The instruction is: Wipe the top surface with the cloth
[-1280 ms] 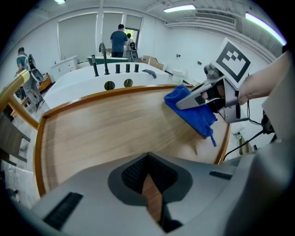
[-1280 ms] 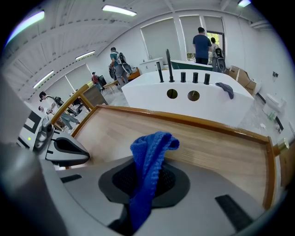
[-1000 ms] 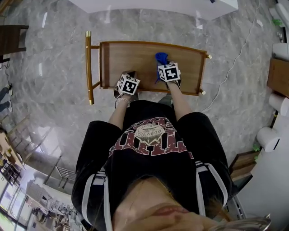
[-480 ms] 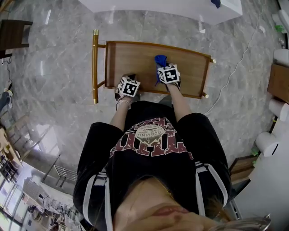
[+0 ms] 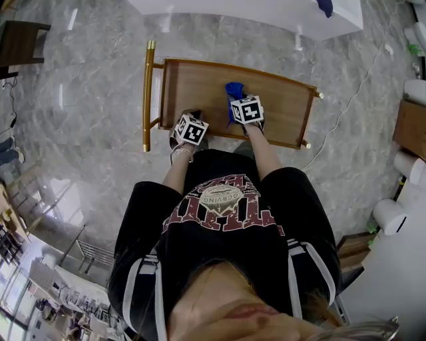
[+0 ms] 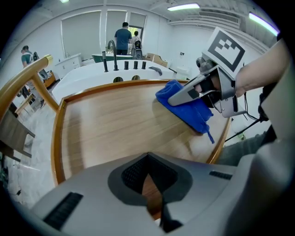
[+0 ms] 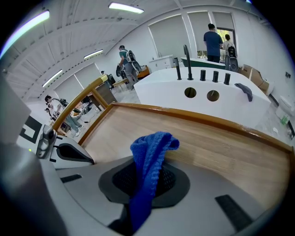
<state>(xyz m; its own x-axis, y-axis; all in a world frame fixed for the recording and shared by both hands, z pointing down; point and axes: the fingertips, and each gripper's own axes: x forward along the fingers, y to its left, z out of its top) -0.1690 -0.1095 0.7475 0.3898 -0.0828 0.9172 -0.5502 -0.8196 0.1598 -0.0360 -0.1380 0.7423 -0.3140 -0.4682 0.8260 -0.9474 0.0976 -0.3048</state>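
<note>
The top surface (image 5: 200, 86) is the wooden tray of a small cart, with a raised rim. A blue cloth (image 5: 233, 88) lies bunched on it right of the middle. My right gripper (image 5: 239, 100) is shut on the blue cloth (image 7: 150, 152), which sticks up out of the jaws over the wood (image 7: 221, 143). From the left gripper view, the right gripper (image 6: 177, 97) presses the cloth (image 6: 189, 108) down on the tray (image 6: 115, 124). My left gripper (image 5: 188, 126) hangs at the tray's near edge; its jaws (image 6: 148, 175) are shut and hold nothing.
A gold handle rail (image 5: 148, 93) stands at the cart's left end. Beyond the cart is a white counter (image 5: 266, 10) with black taps (image 7: 186, 60). A cable (image 5: 346, 93) runs over the marble floor on the right. People stand far back (image 6: 123, 38).
The cart sits further right in the head view. Relative to it, the right gripper and the cloth have slid slightly left. The left gripper stays at the near edge.
</note>
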